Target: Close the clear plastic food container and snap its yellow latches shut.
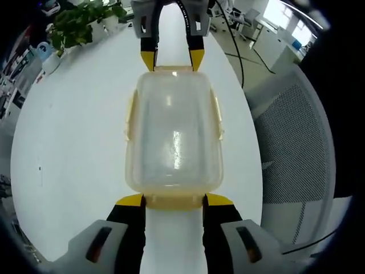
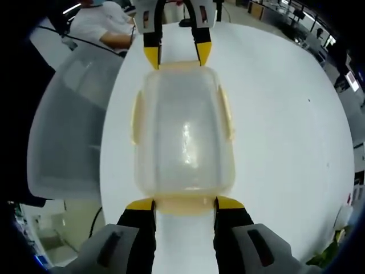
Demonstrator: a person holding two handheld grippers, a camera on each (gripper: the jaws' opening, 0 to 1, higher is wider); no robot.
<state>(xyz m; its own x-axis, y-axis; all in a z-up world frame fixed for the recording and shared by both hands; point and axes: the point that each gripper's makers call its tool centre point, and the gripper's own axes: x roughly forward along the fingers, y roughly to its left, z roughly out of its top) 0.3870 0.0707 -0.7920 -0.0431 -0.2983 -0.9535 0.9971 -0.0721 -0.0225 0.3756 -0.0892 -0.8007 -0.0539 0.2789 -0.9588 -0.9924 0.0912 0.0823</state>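
A clear plastic food container (image 1: 174, 134) lies with its lid on, lengthwise on a white table (image 1: 74, 148), between two handheld grippers that face each other across it.

In the left gripper view, the left gripper (image 1: 174, 201) rises from the bottom, its black jaws with yellow tips spread apart and set at the two corners of the container's near end, on either side of the pale yellow latch (image 1: 174, 201) there. The right gripper (image 1: 173, 59) comes in from the top, its jaws likewise apart, tips at the far end latch (image 1: 173, 69). This view also takes in a leafy green plant (image 1: 77, 23) at the table's far left edge, and a mesh chair back (image 1: 288, 142) to the right of the table.

The right gripper view shows the same container (image 2: 183, 131) from the opposite end, the right gripper (image 2: 185, 204) at the bottom and the left gripper (image 2: 177, 57) at the top. Here a translucent storage bin (image 2: 68, 120) stands left of the table (image 2: 285, 131), and a person in a white shirt (image 2: 105, 25) sits beyond it. Yellow side latches (image 2: 137, 119) lie flat along the container's long sides.
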